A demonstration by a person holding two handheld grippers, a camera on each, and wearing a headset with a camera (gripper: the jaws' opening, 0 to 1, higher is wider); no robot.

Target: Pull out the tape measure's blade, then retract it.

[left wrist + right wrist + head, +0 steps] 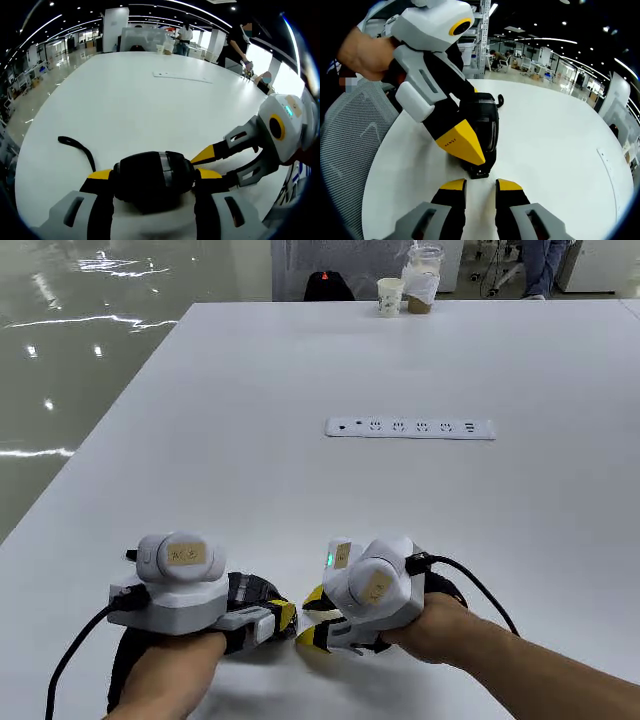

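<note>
The left gripper (153, 176) is clamped on the black tape measure (482, 125), one yellow-tipped jaw on each side of its case, which rests on the white table (400, 360) at the near edge. The right gripper (481, 186) holds nothing; its jaws stand only a narrow gap apart, pointing at the metal tab at the case's lower end, just short of touching it. A black wrist strap (75, 145) trails from the case across the table. Nothing lies between the two grippers but the tape measure. Farther out lies one white power strip (410, 427), well apart from the work, and at the far edge stand two cups (390, 296).
</note>
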